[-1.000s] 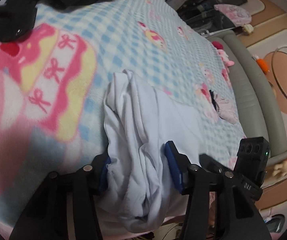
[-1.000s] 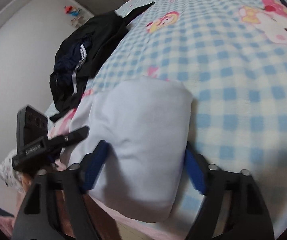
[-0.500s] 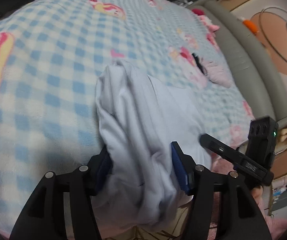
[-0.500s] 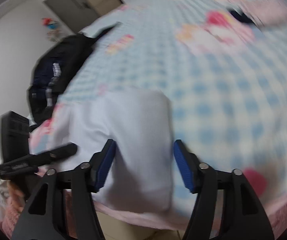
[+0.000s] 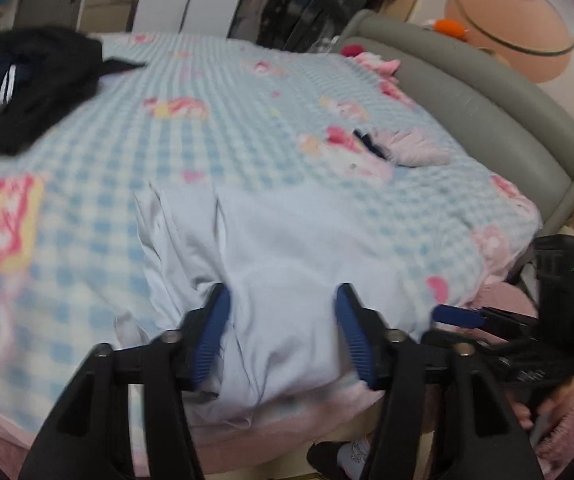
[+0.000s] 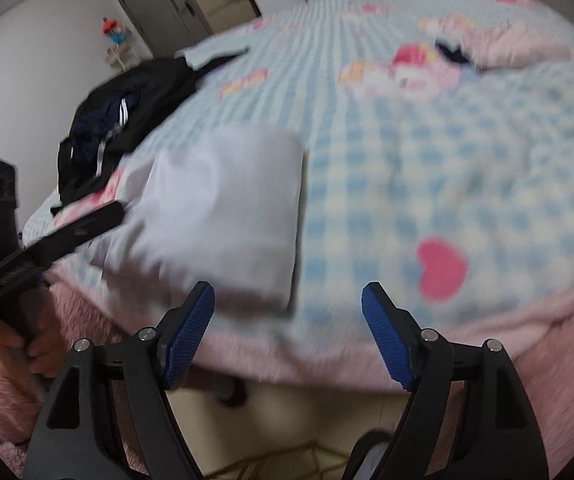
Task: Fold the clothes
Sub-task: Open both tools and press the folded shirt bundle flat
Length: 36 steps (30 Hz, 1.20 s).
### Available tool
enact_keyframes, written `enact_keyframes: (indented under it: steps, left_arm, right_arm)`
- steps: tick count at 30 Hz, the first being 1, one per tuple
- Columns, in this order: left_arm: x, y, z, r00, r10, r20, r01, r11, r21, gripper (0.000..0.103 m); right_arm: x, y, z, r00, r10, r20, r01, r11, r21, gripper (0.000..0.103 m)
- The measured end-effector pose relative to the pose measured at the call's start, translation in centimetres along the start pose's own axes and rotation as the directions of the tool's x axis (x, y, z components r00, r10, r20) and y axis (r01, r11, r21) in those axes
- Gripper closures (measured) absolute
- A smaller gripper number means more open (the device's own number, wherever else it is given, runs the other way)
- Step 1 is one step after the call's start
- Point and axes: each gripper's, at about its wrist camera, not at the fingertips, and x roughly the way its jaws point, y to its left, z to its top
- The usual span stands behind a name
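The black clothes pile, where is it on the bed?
In the left wrist view the black clothes pile lies at the bed's far left edge, beyond the folded white garment; the right wrist view shows it left of that garment too.

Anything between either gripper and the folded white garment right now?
Nothing visible. The white garment lies folded at the bed's near edge. The left gripper is open with its fingers either side of it; the right gripper is open just off its near corner, only checked blanket between.
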Motion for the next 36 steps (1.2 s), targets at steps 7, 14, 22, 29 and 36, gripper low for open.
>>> enact_keyframes:
  steps: [7, 14, 22, 29, 36]
  left_arm:
    - [-1.9, 1.7, -0.5, 0.99, -0.105, 0.096, 0.116, 0.987, -0.11, 0.045]
    - [0.3, 1.5, -0.9, 0.999, -0.017, 0.041, 0.022, 0.993, -0.115, 0.04]
    - [-0.9, 1.2, -1.3, 0.991, 0.081, 0.103, -0.073, 0.994, -0.077, 0.075]
    - [-2.3, 0.7, -1.2, 0.988, 0.078, 0.136, -0.073, 0.996, -0.041, 0.075]
    - [-1.2, 0.9, -1.6, 0.995, 0.064, 0.071, -0.061, 0.997, -0.045, 0.075]
  right_arm:
    - [1.2, 1.5, -0.7, 0.999, -0.027, -0.036, 0.025, 0.997, -0.067, 0.025]
    - [2.5, 3.1, -1.5, 0.99, -0.14, -0.029, 0.134, 0.98, -0.15, 0.027]
    - [2.5, 2.0, -1.7, 0.994, -0.029, -0.109, 0.019, 0.995, -0.093, 0.05]
    - [2.7, 3.0, -1.0, 0.993, -0.105, -0.056, 0.097, 0.988, -0.12, 0.05]
    - [3.1, 3.4, -0.4, 0.994, -0.093, -0.055, 0.083, 0.985, -0.153, 0.047]
